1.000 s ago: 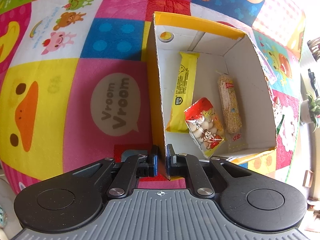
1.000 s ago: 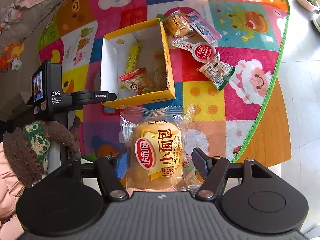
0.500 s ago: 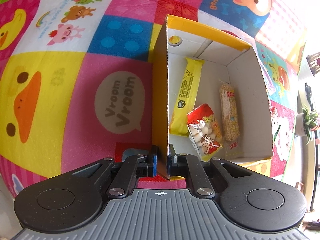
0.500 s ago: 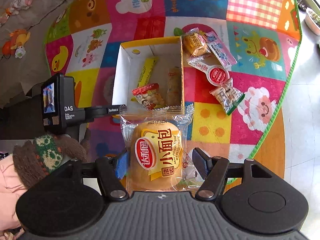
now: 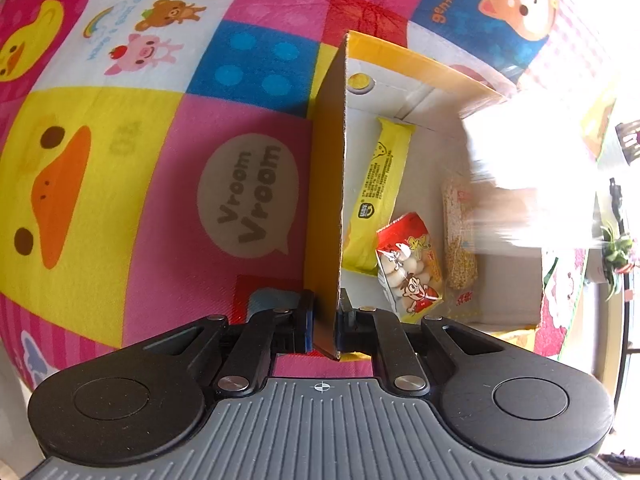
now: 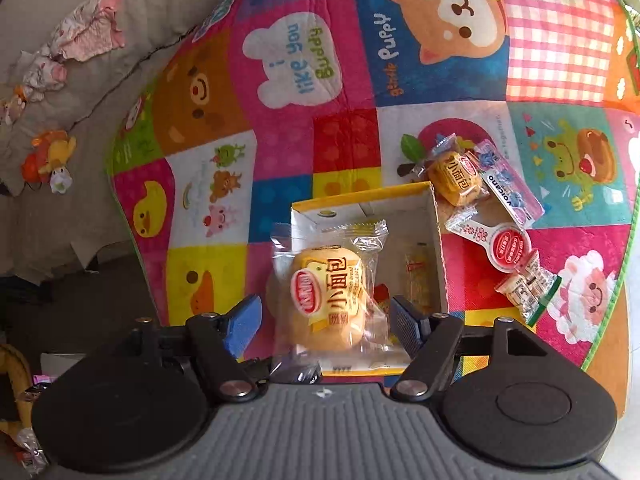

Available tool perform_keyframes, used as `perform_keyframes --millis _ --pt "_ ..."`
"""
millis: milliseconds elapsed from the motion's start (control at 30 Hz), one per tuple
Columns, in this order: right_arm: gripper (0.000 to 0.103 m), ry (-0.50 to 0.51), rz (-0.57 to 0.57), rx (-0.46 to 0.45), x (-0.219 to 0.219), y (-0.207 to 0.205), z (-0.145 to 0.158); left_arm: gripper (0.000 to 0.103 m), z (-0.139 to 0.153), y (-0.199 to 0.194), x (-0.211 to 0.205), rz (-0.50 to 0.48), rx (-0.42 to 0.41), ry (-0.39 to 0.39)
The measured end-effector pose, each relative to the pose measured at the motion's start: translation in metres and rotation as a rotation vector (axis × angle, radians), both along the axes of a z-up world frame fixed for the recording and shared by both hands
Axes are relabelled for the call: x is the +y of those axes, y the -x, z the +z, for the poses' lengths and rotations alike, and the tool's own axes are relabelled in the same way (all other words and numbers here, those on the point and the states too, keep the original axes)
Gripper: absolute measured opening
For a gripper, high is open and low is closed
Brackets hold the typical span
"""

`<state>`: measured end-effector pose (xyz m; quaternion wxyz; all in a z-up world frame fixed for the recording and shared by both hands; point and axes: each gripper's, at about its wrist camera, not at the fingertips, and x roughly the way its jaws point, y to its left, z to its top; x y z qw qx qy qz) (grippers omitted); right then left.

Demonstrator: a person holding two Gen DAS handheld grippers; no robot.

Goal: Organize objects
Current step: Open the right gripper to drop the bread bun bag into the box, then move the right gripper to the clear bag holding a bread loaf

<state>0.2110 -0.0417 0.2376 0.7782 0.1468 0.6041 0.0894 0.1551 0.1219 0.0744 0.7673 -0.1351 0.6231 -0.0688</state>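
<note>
Cardboard box (image 5: 326, 208): 3 snack packets inside, 4 outside on mat (image 6: 280, 148).

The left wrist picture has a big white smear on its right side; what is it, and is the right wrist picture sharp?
Left wrist view: an overexposed, motion-blurred streak hides the far right wall of the box; the yellow bar stays sharp. Right wrist view: mostly sharp, the bread packet readable between the open fingers of the right gripper, with fisheye bending the mat.
</note>
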Motion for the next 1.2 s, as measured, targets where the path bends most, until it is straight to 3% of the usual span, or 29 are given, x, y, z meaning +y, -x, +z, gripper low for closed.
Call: perform_keyframes --millis 133,333,533,933,1100,1200 --pt "0.077 0.049 -0.018 0.009 -0.033 0.007 -0.008 0.013 -0.001 0.0 0.001 0.037 0.007 0.002" --pt "0.077 0.192 -0.088 0.09 -0.115 0.028 -0.045 0.012 0.0 -0.008 -0.005 0.084 0.025 -0.012" --pt "0.077 0.253 -0.023 0.092 -0.157 0.012 -0.07 0.011 0.001 -0.013 -0.013 0.113 0.047 -0.061" --pt "0.077 0.299 0.537 -0.124 -0.089 -0.082 -0.127 0.009 0.017 0.0 -0.016 0.257 0.089 -0.125" --pt "0.077 0.264 0.644 -0.133 -0.067 -0.12 -0.162 0.009 0.019 0.002 -0.021 0.271 0.107 -0.129" --pt "0.077 0.261 0.649 -0.118 -0.058 -0.139 -0.176 0.009 0.019 0.003 -0.021 0.283 0.113 -0.123"
